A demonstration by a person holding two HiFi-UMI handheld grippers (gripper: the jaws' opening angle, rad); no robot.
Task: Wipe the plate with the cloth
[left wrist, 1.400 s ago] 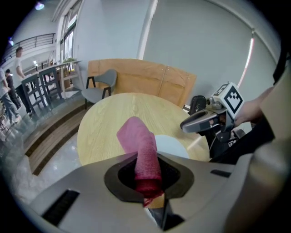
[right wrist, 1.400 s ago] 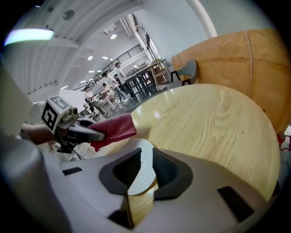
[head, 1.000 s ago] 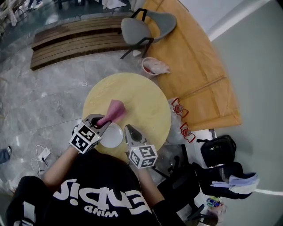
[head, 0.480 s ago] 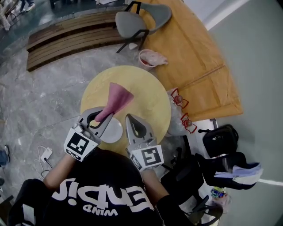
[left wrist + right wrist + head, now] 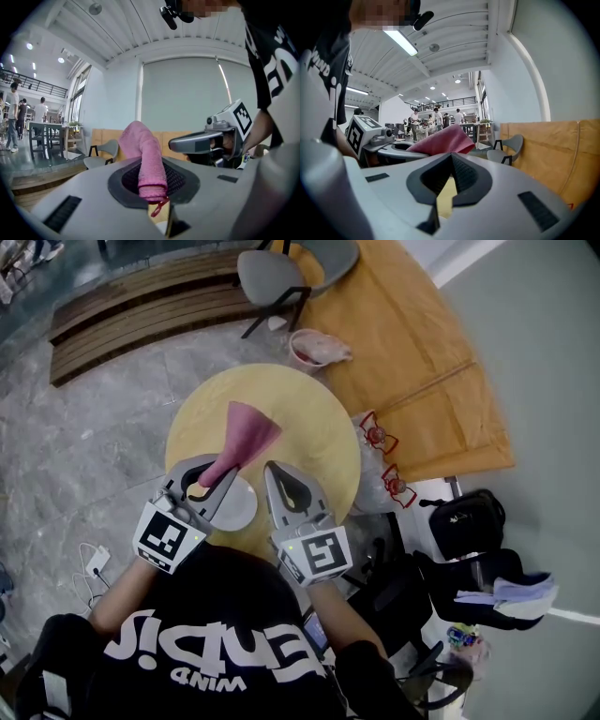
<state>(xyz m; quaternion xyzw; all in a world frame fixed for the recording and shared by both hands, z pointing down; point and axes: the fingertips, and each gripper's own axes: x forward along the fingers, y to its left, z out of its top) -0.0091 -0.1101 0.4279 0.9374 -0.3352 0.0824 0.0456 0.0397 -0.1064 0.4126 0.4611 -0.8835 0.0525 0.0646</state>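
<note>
As gripper [image 5: 208, 482] (left) clamps cloth [image 5: 246, 432], it half-hides plate [image 5: 239, 507]

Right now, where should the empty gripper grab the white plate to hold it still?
Probably the thin rim at the right edge of the plate, coming in low from where the right gripper is. It lies flat on the table, so only the rim can be pinched, and the left gripper with the cloth is over its left part.

The person wears a black T-shirt [image 5: 202, 652] with short sleeves and large white letters. The left hand-held gripper [image 5: 204, 474] and the right hand-held gripper [image 5: 277, 476] are pale grey, with dark ribbed pads inside. Each carries a white cube [image 5: 169, 537] with black square markers.
</note>
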